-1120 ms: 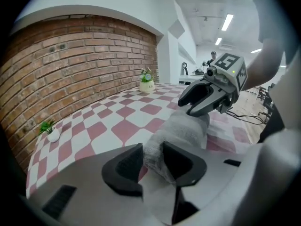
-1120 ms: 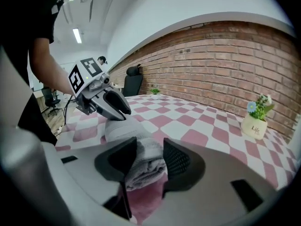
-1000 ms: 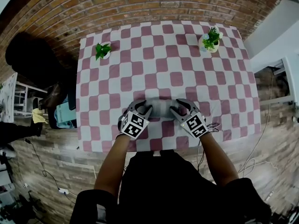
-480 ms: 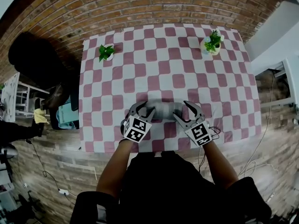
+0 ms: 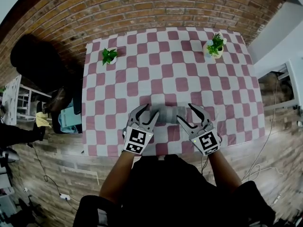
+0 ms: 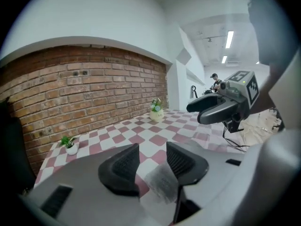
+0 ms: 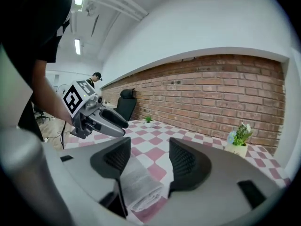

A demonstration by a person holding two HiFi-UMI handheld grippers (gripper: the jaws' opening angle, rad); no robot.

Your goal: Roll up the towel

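Note:
The grey towel (image 5: pixel 168 113) lies rolled into a short cylinder near the front edge of the pink-and-white checked table (image 5: pixel 165 70). My left gripper (image 5: pixel 149 113) hovers at the roll's left end and my right gripper (image 5: pixel 186 113) at its right end, both lifted above it. In the left gripper view the left gripper (image 6: pixel 153 152) has its jaws opening, with the towel (image 6: pixel 162 182) lying below and free of the pads. In the right gripper view the right gripper (image 7: pixel 148 149) is open above the roll (image 7: pixel 138 185), with nothing pressed between its pads.
A small potted plant (image 5: pixel 110 56) stands at the table's far left corner and another (image 5: pixel 214 44) at the far right. A brick wall runs behind. A black chair (image 5: pixel 38 60) sits to the left, and cables (image 5: pixel 258 160) lie on the floor at the right.
Both grippers have lifted off the towel roll and drawn back toward the person. Their jaws stand wider than before. The roll stays in place on the table.

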